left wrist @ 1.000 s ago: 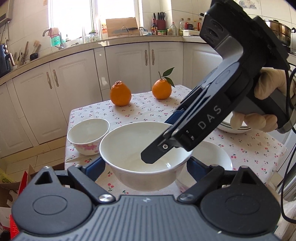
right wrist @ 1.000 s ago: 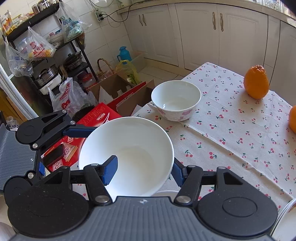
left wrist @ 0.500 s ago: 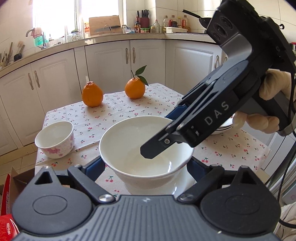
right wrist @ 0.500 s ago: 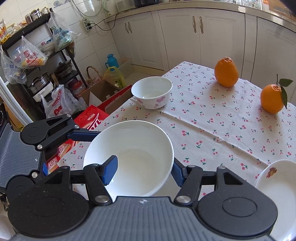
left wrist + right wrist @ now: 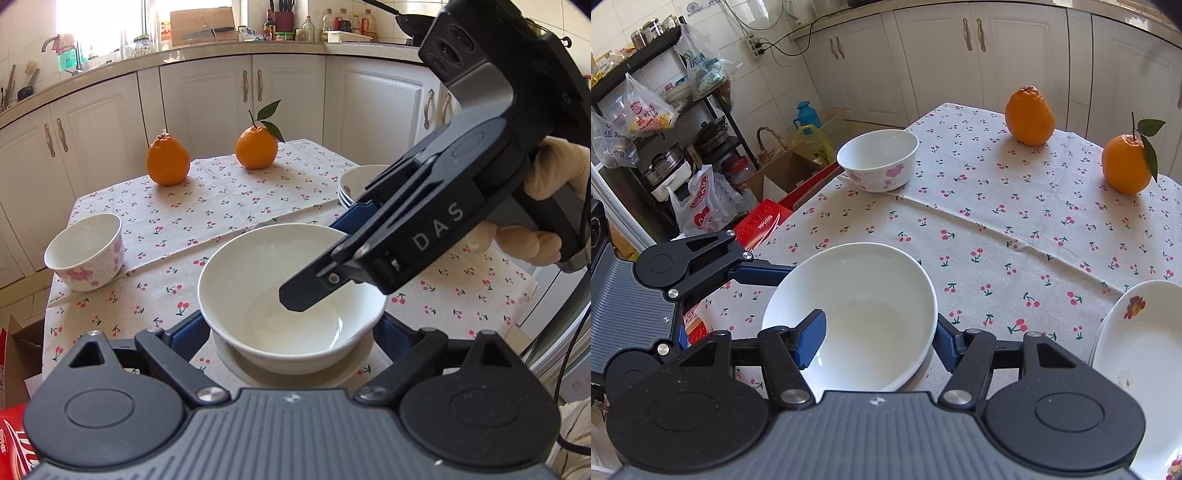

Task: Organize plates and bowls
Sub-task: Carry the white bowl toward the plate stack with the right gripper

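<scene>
Left wrist view: the left gripper (image 5: 291, 330) straddles the white bowl (image 5: 258, 280) at the near edge of the table. Its blue fingers (image 5: 186, 332) sit against the bowl's outer wall on either side, so it is clamped around the bowl. Directly beneath lies a white dish (image 5: 295, 374); whether the bowl rests on it or hangs just above, I cannot tell.

From the right, the right gripper (image 5: 879, 338) comes in at a downward slant, held by a gloved hand (image 5: 546, 206). One of its fingers reaches inside the bowl and the other lies outside the rim, pinching the wall between them. In the right wrist view the inner pad (image 5: 812, 338) is within the bowl and the outer one is just past the rim.

Farther out, on the cherry-print tablecloth (image 5: 229, 206), a small flowered bowl (image 5: 85, 254) stands near the left edge, well apart from the white bowl. A stack of plates (image 5: 352, 182) sits to the right, partly hidden behind the right gripper. Near the far edge stand two oranges (image 5: 168, 160), the right-hand one with a leaf. Beyond the table run white cabinets (image 5: 207, 110) under a cluttered counter.
</scene>
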`<state>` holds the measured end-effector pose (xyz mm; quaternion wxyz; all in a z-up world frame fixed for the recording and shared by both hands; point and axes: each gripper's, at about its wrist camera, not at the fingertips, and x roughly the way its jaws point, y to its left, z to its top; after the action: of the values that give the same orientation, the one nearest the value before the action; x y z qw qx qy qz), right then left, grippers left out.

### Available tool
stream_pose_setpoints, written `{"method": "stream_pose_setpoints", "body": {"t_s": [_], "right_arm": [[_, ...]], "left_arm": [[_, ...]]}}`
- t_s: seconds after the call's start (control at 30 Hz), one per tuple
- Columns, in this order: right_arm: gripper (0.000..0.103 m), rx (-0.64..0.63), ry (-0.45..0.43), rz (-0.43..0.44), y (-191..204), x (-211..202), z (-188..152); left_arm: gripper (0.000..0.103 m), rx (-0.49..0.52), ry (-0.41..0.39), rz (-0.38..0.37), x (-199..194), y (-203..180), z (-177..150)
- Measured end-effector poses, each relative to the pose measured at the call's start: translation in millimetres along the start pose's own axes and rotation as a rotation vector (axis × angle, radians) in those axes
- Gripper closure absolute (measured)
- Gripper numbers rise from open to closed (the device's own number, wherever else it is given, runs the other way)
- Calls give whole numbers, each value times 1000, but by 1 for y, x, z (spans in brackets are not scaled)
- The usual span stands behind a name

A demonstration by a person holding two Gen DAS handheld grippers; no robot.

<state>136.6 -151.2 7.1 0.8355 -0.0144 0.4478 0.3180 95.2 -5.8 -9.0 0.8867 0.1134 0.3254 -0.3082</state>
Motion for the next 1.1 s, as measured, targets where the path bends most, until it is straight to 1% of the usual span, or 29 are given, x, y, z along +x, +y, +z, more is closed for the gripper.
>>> {"method": "stream_pose_setpoints", "body": {"t_s": [0.43,0.67,0.8,0.87,0.93,1.03,1.1], "right_arm": [[35,-14,1,-3,1,3,-1],[35,-34,-2,-23,5,4,-3],[30,-40,-6,-24,5,5,-3],[25,-44,-16,-18,6,3,-2],[13,-51,-33,-27,8,0,-1],[6,-63,-49,-41,10,-3,0],[3,-64,-55,-44,10,-5,1]], "left_arm": [[9,-3,28,-9,5,2,-4],[9,-3,32,-13,6,2,-6],[8,3,28,-12,5,1,-6],[7,9,25,-8,5,1,-6],[6,13,23,-10,2,1,-6],[5,13,21,-16,-3,1,-7],[5,14,22,-19,-8,1,-9]]}}
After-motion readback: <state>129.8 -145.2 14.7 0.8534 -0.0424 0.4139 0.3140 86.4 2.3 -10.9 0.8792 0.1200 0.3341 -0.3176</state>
